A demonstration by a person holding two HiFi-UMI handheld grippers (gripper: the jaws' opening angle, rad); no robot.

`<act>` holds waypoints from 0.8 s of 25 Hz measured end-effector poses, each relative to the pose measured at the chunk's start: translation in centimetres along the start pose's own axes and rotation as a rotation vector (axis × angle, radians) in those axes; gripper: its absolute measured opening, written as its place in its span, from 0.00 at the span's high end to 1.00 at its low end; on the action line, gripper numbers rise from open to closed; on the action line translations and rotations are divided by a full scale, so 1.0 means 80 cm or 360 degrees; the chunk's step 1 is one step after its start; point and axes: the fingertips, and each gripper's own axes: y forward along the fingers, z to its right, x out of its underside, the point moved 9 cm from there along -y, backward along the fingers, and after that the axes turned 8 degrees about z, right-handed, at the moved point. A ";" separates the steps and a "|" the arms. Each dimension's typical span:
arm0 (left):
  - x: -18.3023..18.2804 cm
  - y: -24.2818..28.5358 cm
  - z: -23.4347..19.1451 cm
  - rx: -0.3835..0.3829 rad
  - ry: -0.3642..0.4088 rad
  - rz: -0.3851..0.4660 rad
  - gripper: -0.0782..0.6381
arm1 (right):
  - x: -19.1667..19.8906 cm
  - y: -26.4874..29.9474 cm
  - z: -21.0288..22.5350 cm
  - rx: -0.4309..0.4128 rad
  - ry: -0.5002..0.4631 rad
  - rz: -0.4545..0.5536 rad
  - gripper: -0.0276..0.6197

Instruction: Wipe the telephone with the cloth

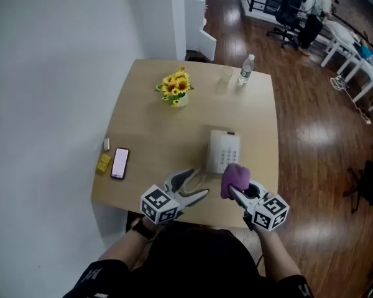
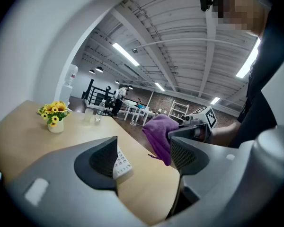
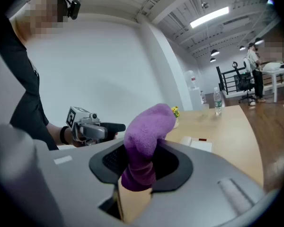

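"Wiping the telephone (image 1: 224, 151) has yet to begin, I'd judge. It lies keypad up near the front edge of the surface (image 1: 149, 104), its near end just beyond the cloth (image 1: 235, 177)."

"And who has the cloth?"

"The right gripper (image 1: 237, 191). Its jaws are closed on the lower part, and the bunched top stands out past the tips by the telephone's near end. Whether it touches, I can't tell."

"The left gripper (image 1: 198, 184)?"

"Jaws wide apart, nothing between them, just left of the telephone."

"So how to do it well?"

"Lay the bunched end flat on the casing, press lightly and stroke along its length. The telephone looks light enough to slide, so the open left gripper could brace its side. The sunflowers (image 1: 176, 87) and bottle (image 1: 245, 69) stand well back, out of the way."
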 end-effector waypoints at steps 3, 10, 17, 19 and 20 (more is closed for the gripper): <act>-0.005 0.007 -0.027 0.0024 0.0031 -0.0038 0.41 | 0.000 0.034 0.022 0.0037 -0.0019 -0.0012 0.75; -0.011 0.020 -0.062 -0.0019 0.0020 -0.0062 0.41 | -0.004 0.109 0.097 0.0059 -0.0168 -0.0191 0.75; 0.002 0.050 -0.060 -0.0040 -0.0009 -0.0081 0.41 | -0.007 0.197 0.171 0.0074 -0.0465 -0.0419 0.75; 0.004 0.054 -0.059 -0.0054 -0.0022 -0.0084 0.41 | -0.010 0.228 0.186 0.0055 -0.0553 -0.0498 0.75; 0.004 0.055 -0.059 -0.0064 -0.0027 -0.0085 0.41 | -0.010 0.243 0.192 0.0045 -0.0596 -0.0546 0.75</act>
